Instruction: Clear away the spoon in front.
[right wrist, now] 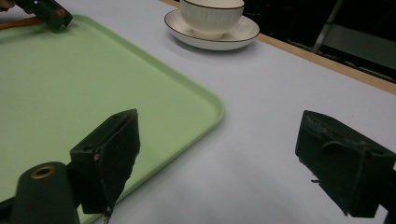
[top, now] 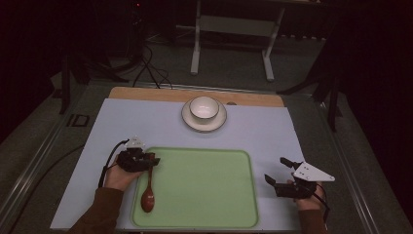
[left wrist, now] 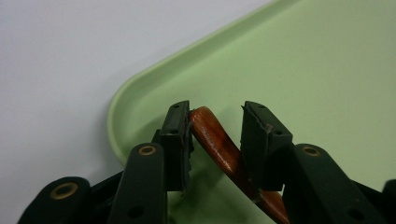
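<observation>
A brown wooden spoon (top: 147,195) lies on the green tray (top: 204,195) by its left rim, bowl toward the person. My left gripper (top: 155,160) sits over the handle's far end. In the left gripper view the handle (left wrist: 219,147) runs slantwise through the gap; its tip touches one jaw, and the jaws stand wider than the handle. My right gripper (top: 278,170) rests on the mat right of the tray, jaws wide apart and holding nothing (right wrist: 219,158). A white cup (top: 204,108) stands on a saucer (top: 187,118) at the table's far side.
A pale blue mat (top: 272,131) covers the table, with a wooden edge (top: 146,93) behind it. Cables (top: 151,73) and a desk frame (top: 195,53) stand on the floor beyond. The other gripper shows at the tray's far corner (right wrist: 46,11).
</observation>
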{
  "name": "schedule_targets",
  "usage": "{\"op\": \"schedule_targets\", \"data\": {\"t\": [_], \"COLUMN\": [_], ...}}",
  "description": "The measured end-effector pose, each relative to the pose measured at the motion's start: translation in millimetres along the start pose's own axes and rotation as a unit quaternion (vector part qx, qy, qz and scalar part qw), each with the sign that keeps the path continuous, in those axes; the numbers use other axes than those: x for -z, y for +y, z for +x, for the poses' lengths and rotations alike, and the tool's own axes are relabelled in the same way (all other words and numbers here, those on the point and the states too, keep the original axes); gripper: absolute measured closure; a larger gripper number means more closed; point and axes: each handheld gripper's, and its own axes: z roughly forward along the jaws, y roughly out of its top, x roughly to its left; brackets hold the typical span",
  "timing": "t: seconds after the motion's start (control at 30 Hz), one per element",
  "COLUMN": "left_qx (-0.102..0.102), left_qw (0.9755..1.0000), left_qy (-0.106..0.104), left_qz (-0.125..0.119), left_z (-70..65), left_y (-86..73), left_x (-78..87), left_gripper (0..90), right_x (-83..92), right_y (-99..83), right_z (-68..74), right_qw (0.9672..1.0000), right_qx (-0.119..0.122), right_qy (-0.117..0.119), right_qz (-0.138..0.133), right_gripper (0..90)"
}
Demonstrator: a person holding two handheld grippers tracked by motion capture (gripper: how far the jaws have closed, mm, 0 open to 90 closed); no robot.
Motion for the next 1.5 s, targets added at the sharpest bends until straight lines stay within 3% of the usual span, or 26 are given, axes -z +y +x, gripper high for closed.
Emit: {"op": "schedule_targets", "data": {"t": [0.23, 0.67, 1.03, 1.5], "left_qx": [-0.013, -0.029, -0.021, -0.013], "left_qw": [0.9998, 0.9984, 0.9964, 0.9892], "left_qy": [0.017, 0.048, 0.077, 0.115], "left_qz": [0.006, 0.007, -0.028, -0.090], "left_z": [-4.0, -10.2, -10.9, -11.5], "left_y": [0.3, 1.6, 3.3, 3.5], "left_x": [-1.9, -1.4, 12.1, 37.0], "left_gripper": [58.4, 42.5, 31.8, 27.7], "right_x": [0.4, 0.3, 0.4, 0.8], "right_y": [0.0, 0.1, 0.2, 0.3], "right_z": [0.2, 0.3, 0.4, -0.2], "right_qw": [1.0000, 1.0000, 1.0000, 1.0000], "right_qx": [0.000, 0.002, 0.000, 0.000], "right_qy": [0.000, 0.001, 0.001, -0.001], "right_qz": [0.000, -0.001, 0.000, -0.001], "right_gripper": [13.7, 13.7, 13.7, 13.7]}}
